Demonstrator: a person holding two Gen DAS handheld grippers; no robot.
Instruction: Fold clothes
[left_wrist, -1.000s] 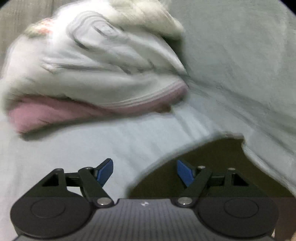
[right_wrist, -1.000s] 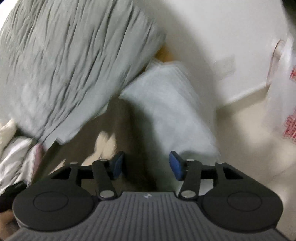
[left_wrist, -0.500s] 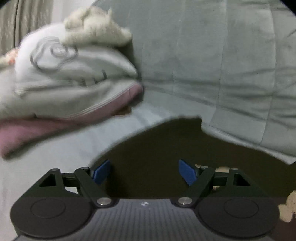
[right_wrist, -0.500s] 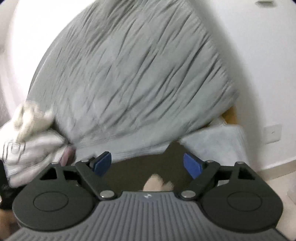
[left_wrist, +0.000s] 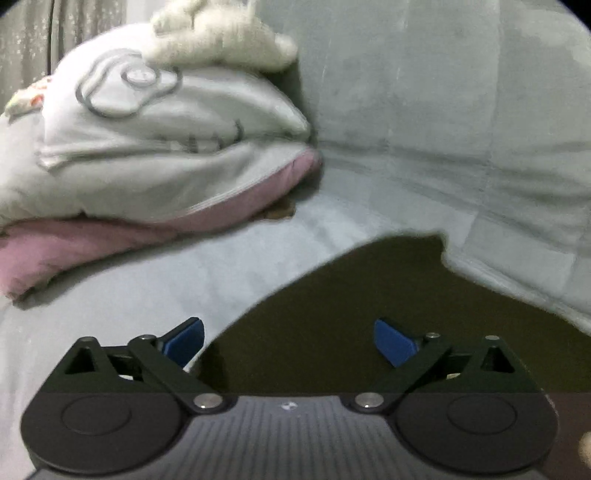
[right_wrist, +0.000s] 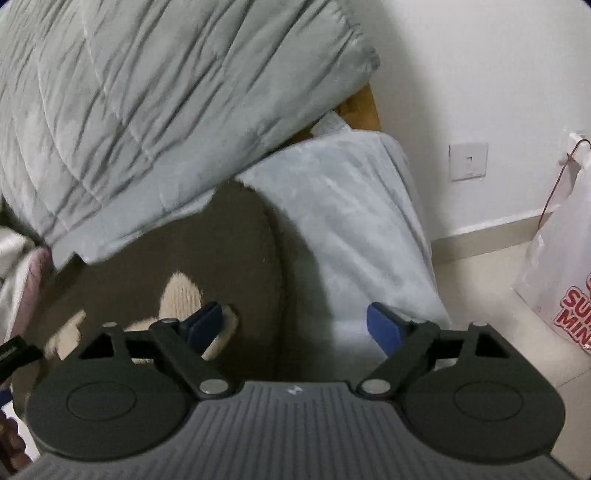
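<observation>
Swung my view off pale quilt (right_wrist: 155, 110) toward brown garment (left_wrist: 351, 314) spread low on bed. Left gripper (left_wrist: 290, 341) was opening, empty; right gripper (right_wrist: 295, 326) already wide, empty. Judged regrasp next.

Big grey quilted comforter (right_wrist: 155, 110) is heaped up ahead of the jaws, wall socket (right_wrist: 468, 161) sits off to their right, and a white plastic bag (right_wrist: 561, 266) with red lettering stands further right.
</observation>
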